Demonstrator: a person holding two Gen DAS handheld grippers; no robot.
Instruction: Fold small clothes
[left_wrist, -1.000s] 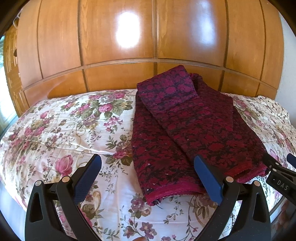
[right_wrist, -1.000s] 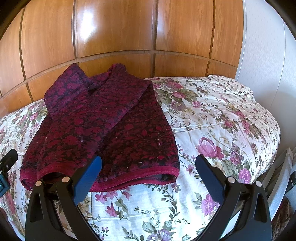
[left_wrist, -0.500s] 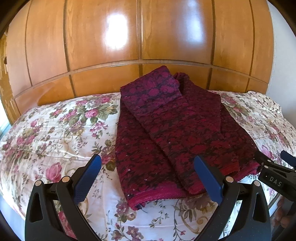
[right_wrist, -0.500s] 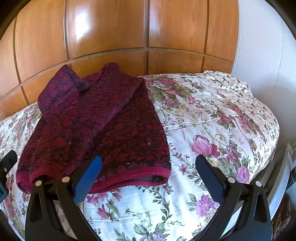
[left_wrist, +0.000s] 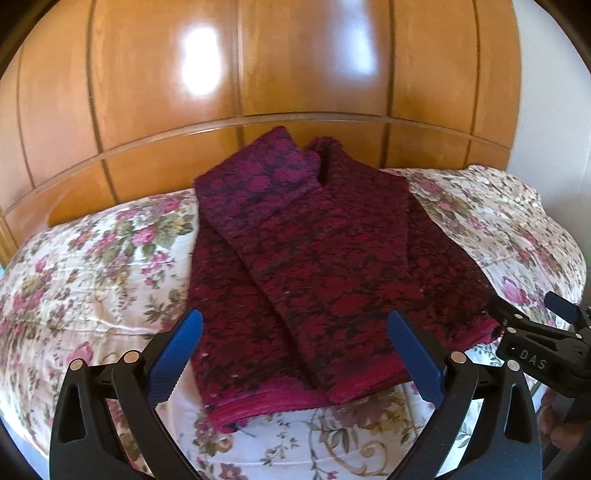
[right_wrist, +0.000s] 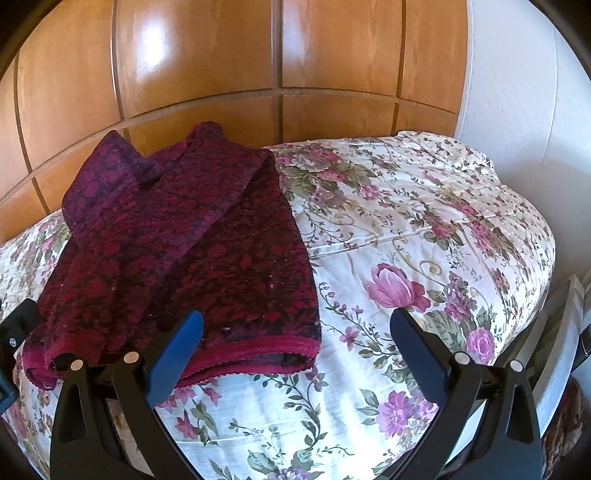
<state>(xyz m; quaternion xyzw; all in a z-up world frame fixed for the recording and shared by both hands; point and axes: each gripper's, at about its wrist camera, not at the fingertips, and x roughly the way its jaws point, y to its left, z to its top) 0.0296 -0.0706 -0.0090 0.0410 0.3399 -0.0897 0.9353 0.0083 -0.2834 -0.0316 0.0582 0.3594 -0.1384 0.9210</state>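
Moved since a second ago: you've swung both grippers left, so the sweater sits more central in the left view.
Sweater (left_wrist: 317, 280): on the floral bedspread (right_wrist: 424, 240) near the wooden headboard (left_wrist: 295, 74), sleeves laid over the body, hem toward you.
Left gripper (left_wrist: 295, 354): jaws apart, empty, just short of the hem.
Right gripper (right_wrist: 295, 354): jaws apart, empty, over the hem's right corner.
Progress: sleeves look done; you probably still owe the hem-to-collar fold.
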